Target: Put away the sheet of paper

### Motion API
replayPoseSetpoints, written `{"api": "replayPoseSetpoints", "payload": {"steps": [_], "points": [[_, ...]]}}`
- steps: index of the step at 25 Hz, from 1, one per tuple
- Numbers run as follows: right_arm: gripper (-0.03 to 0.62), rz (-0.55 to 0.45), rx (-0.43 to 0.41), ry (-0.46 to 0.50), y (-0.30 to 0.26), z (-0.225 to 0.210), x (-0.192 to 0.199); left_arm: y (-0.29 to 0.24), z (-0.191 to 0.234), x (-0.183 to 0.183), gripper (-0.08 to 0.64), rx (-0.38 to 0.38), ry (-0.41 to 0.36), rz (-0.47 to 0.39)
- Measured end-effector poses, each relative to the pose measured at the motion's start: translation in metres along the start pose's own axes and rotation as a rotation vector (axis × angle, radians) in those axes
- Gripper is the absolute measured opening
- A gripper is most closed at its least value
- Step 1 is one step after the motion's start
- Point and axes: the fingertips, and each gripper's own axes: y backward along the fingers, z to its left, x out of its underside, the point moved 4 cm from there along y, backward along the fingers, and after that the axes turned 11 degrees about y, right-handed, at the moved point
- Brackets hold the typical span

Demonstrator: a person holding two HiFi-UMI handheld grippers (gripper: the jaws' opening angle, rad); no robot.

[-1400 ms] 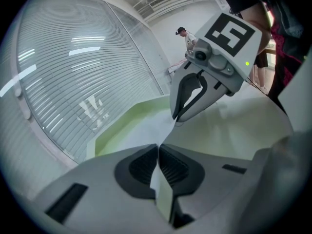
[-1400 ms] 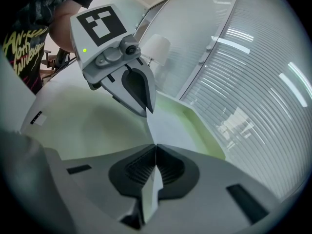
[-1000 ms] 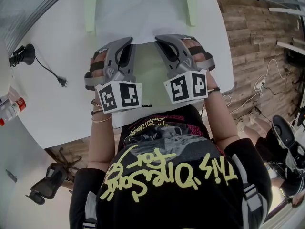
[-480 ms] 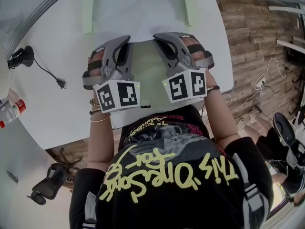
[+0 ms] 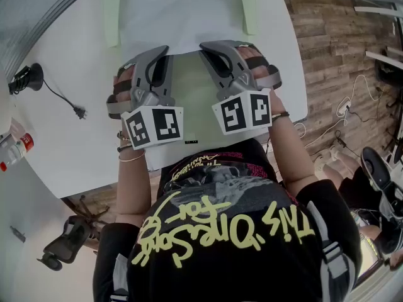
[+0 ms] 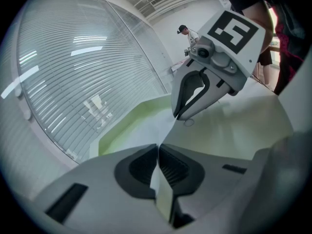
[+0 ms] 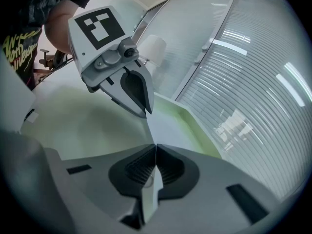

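Observation:
A white sheet of paper (image 5: 182, 17) hangs over a pale green folder (image 5: 189, 99) that lies open on the white table (image 5: 69, 143). My left gripper (image 5: 165, 49) is shut on the sheet's near edge at the left. My right gripper (image 5: 204, 46) is shut on the same edge at the right, a short way apart. In the left gripper view the left gripper (image 6: 158, 149) pinches the paper (image 6: 155, 126), which runs on to the right gripper (image 6: 178, 115). The right gripper view has the right gripper (image 7: 155, 149) clamping the paper (image 7: 165, 129), with the left gripper (image 7: 146, 112) just beyond.
A black cable with a plug (image 5: 79, 109) and a black device (image 5: 25, 75) lie on the table at the left, and a bottle (image 5: 16, 148) stands near its left edge. A curved ribbed glass wall (image 6: 83, 72) runs behind the table. A person (image 6: 185, 30) stands far off.

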Motion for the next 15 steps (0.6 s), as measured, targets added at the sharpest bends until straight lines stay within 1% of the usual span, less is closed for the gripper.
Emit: {"api": "replayPoseSetpoints", "payload": {"steps": [15], "points": [[0.008,0.001,0.023,-0.009,-0.0048,-0.0071,0.0048,-0.0084,0.0042,-0.0021,0.012,-0.016,0.008,0.002]]}}
